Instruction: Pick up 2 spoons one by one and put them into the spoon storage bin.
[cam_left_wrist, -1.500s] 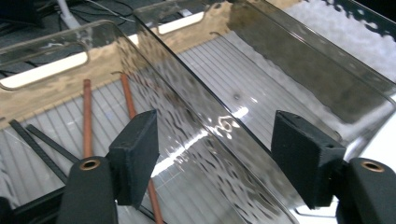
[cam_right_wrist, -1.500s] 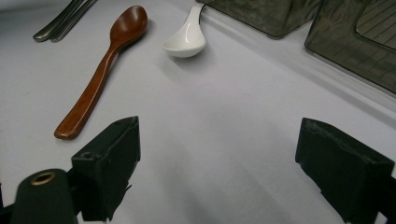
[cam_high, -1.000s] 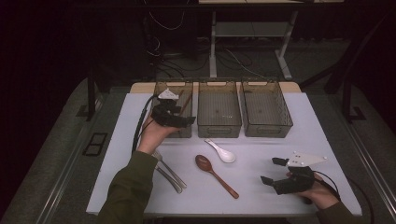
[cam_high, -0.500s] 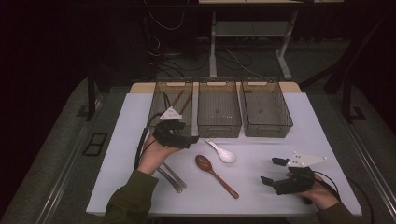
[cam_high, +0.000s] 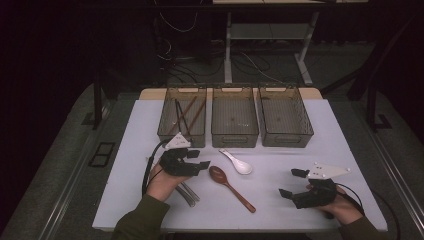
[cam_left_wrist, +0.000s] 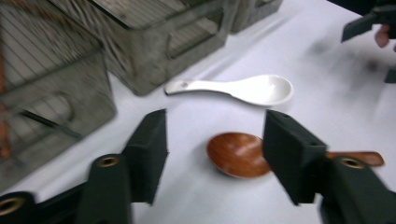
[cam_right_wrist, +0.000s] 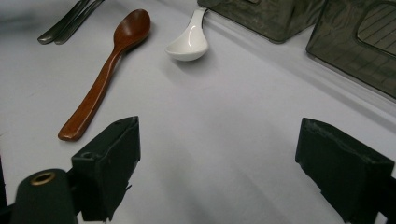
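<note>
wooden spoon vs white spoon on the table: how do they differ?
The wooden spoon is reddish-brown; the white spoon is glossy white. The wooden spoon has a long slim handle; the white spoon's is short and stubby. The wooden spoon's bowl is shallow and round; the white spoon's is deeper and scoop-like. Both lie bowl up on the table.

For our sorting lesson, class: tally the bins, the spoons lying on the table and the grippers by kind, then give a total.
Bins: 3
Spoons: 2 (wooden spoon, white spoon)
Grippers: 2 (left gripper, right gripper)
Total: 7
</note>
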